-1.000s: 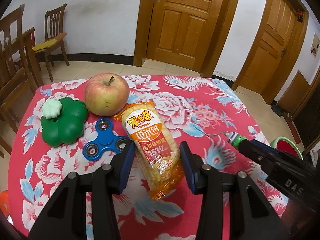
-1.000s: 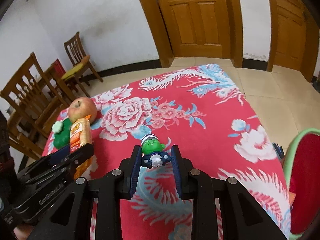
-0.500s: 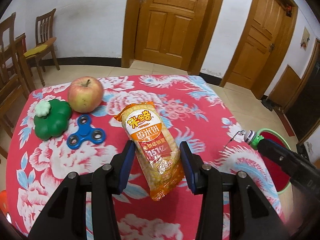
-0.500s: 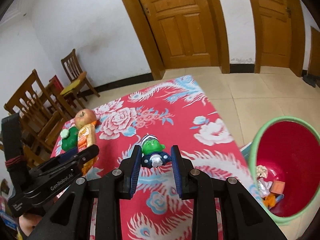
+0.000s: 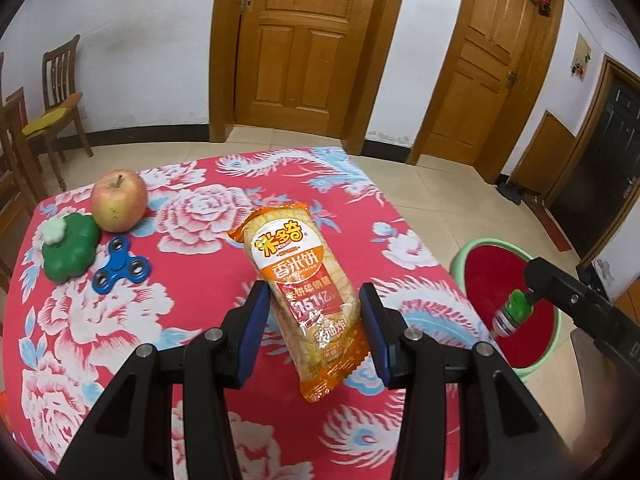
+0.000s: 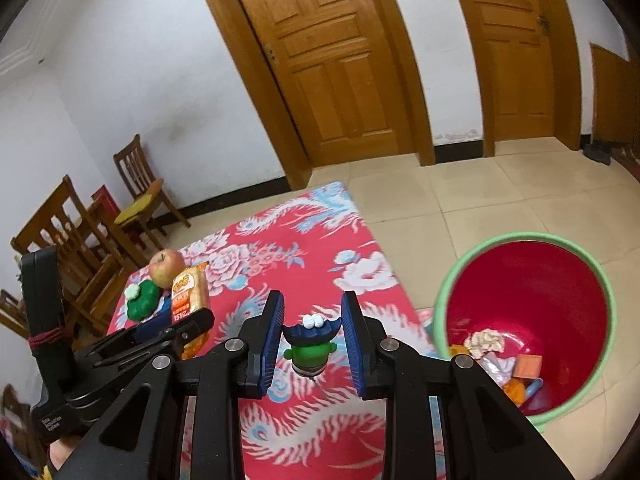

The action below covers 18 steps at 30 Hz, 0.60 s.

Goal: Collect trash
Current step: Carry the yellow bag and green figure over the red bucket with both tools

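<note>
My left gripper [image 5: 316,330] is shut on an orange rice-cracker packet [image 5: 306,296] and holds it up above the red flowered tablecloth [image 5: 200,248]. My right gripper [image 6: 312,338] is shut on a small green toy figure [image 6: 310,342], now upside down and held above the table's right edge. The same figure [image 5: 514,310] shows in the left wrist view, hanging over the bin. The red bin with a green rim [image 6: 524,320] stands on the floor to the right of the table and holds several bits of trash [image 6: 508,368].
An apple [image 5: 119,200], a green flower-shaped toy [image 5: 70,246] and a blue fidget spinner [image 5: 120,270] lie at the table's far left. Wooden chairs [image 6: 96,232] stand left of the table. Two wooden doors [image 5: 304,52] are behind.
Both grippers have risen and moved right toward the bin with their loads. The right gripper has turned the green figure upside down. The bin is now much closer.
</note>
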Tool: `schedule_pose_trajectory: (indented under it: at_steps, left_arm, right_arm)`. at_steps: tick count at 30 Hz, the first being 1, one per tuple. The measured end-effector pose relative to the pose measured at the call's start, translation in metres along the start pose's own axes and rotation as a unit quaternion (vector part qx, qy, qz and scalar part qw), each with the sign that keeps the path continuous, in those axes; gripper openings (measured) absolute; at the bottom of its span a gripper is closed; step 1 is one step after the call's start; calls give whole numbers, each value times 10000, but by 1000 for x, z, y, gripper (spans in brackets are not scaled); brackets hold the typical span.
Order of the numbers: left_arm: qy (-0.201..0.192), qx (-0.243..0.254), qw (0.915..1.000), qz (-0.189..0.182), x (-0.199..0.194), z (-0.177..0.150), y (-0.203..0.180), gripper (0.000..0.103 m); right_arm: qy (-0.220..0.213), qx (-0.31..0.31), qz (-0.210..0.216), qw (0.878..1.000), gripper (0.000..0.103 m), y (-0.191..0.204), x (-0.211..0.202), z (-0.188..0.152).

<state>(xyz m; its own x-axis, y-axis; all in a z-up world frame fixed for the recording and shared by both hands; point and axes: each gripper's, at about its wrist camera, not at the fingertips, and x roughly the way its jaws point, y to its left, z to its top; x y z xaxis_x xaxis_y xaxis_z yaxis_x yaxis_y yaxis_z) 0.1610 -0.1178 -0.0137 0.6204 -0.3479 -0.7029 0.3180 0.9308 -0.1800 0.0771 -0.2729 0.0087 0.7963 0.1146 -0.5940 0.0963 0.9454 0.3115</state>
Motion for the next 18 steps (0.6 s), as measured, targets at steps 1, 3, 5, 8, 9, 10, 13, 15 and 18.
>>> schedule_pose_trajectory:
  at_steps: [1,3,5,8,9,10,13,15,18]
  left_arm:
    - [9,24,10000,-16,0,0,-4,46]
    - [20,69,10000,-40,1,-1,-10,46]
    - [36,117,9999,-63,1,-1,-16,46]
    - [84,171,9997,-132,4,0,-27,46]
    - [95,191,9997,-144,4,0,-30,46]
    - [108,223,9996,-155,6,0,-34,46]
    - [141,315,9992,-189,9,0,-46,46]
    - [168,384,9989,-209,12,0,-55,46]
    - [209,468,9984,-252,17,-1,-67,46]
  right_arm:
    - [-20,24,-14,10000,30,-3,-3,0]
    - [-80,88,-67,9999,30,-11,-9,0]
    - [-137,147,-120,9997,30,-19,-15,0]
    - [-206,238,-197,9993,30,-30,-22,-1]
    - [-223,267,-218,9992,30,-33,-24,-1]
    - [-242,305,-244,9989,30,-37,-25,-1]
    - [-278,420,-322,9982,30,-51,-28,0]
    - [-281,509,-372,9976,30,-61,-30,-1]
    - [-296,614,-429,9968,30,-75,-32,-1]
